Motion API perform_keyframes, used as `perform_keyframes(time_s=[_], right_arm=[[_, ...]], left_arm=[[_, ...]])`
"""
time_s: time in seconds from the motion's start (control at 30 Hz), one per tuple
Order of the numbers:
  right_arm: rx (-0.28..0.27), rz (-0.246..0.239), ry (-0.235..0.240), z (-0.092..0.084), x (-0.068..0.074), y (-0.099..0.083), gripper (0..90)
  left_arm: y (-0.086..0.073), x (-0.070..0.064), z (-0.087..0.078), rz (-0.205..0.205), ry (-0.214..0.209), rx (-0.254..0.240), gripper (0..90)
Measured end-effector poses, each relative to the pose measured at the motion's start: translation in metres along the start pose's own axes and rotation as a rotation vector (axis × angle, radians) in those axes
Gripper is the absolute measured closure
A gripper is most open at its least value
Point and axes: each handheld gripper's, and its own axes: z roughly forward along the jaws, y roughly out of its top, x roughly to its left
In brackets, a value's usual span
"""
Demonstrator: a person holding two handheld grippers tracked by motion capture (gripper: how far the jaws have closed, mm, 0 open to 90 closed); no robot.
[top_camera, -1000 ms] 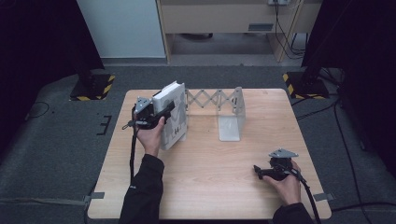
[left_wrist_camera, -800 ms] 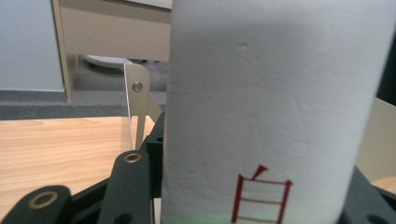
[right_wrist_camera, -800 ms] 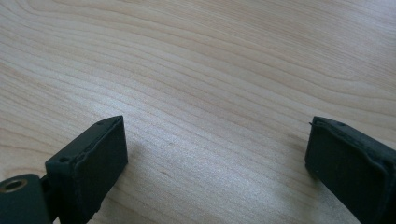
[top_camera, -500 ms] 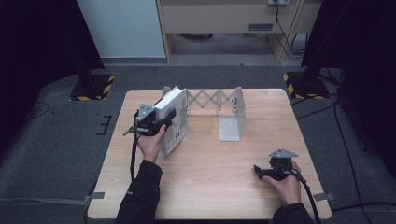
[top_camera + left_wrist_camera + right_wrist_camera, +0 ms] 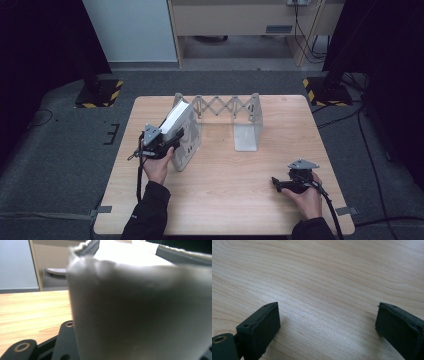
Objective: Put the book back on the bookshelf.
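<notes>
You hold the book (image 5: 182, 134) clamped in your left hand-held gripper (image 5: 167, 142), tilted toward the expandable rack (image 5: 227, 107) so it can lean there, while your right hand-held gripper (image 5: 280, 184) rests with jaws apart on the table (image 5: 225, 190)

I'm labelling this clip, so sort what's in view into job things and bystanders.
In the job:
- book, held tilted by the left gripper
- folding book rack

Just there:
- right gripper, fingers apart over bare table
- striped stand feet on floor

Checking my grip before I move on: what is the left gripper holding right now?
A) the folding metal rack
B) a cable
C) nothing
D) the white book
D: in the high view the left gripper is clamped on the white book, which stands tilted beside the folding metal rack.
</notes>
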Motion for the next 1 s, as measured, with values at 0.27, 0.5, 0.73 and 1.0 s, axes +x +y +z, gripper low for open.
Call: perform_keyframes(time_s=[0.27,0.5,0.73,1.0], right_arm=[[0.000,0.000,0.000,0.000,0.000,0.000,6.1],[0.000,0.001,0.000,0.000,0.000,0.000,6.1],[0.000,0.001,0.000,0.000,0.000,0.000,6.0],[0.001,0.008,0.000,0.000,0.000,0.000,6.0]], left_arm=[[-0.005,-0.008,-0.001,0.038,0.018,-0.024,50.3],[-0.013,-0.020,-0.004,0.070,0.084,-0.077,51.4],[-0.013,-0.013,0.003,0.034,0.095,-0.103,51.7],[-0.006,-0.014,0.023,0.025,0.118,-0.097,51.5]])
